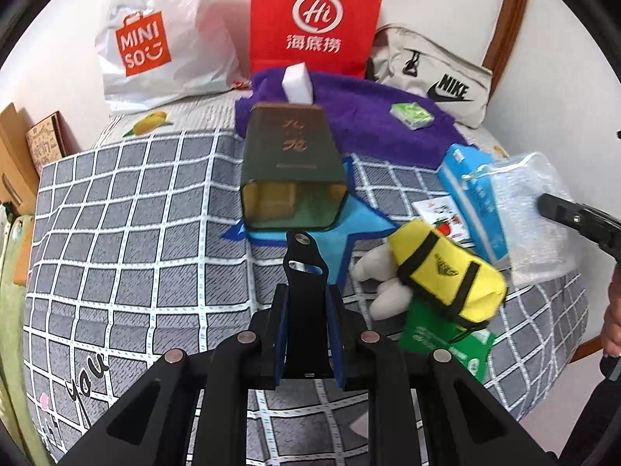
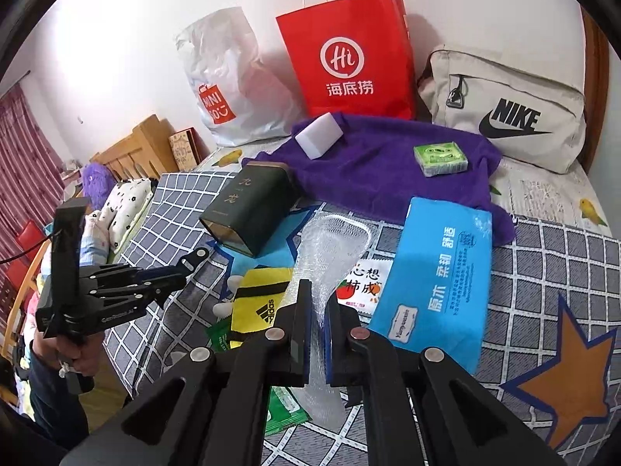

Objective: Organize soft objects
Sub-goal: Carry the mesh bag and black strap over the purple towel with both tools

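Bed: we work on a checked grey quilt (image 2: 543,272) crowded with soft goods.
Left tongs (image 1: 306,303): narrow, pinched on a black strap piece (image 1: 304,264), held above the quilt in front of the dark green tin (image 1: 291,171).
Right tongs (image 2: 318,310): nearly shut, gripping a bubble-wrap pouch (image 2: 330,248), which hangs lifted beside the blue tissue pack (image 2: 434,279).
Yellow plush toy (image 1: 442,272): lies on a green packet (image 1: 446,341), just right of the left tongs.
Backdrop: purple towel (image 2: 380,167), red paper bag (image 2: 349,66), beige backpack (image 2: 504,108).
Step, as we judge it: carry the pouch to its place. We would keep the grip near the pouch's edge, lift clear of the tissue pack, and keep both tongs apart.
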